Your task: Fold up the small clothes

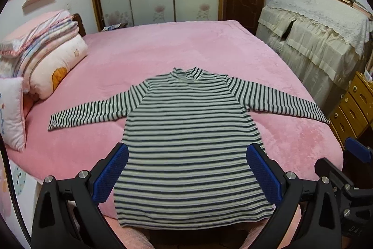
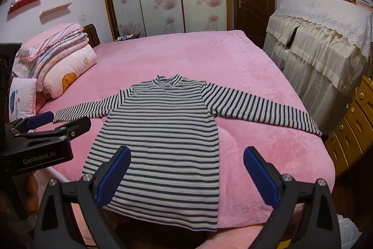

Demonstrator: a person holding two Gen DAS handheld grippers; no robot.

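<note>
Left wrist view shows the striped shirt (image 1: 191, 132) spread flat, sleeves out, on the pink bed (image 1: 186, 48); left gripper (image 1: 187, 169) and right gripper (image 2: 186, 174) gape empty above its hem, folding not begun.

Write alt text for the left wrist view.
A striped long-sleeved top lies flat on a pink bed, sleeves spread out, hem nearest the camera. The left tool hangs open above the hem, holding nothing. Folded quilts and pillows are stacked at the left.
</note>
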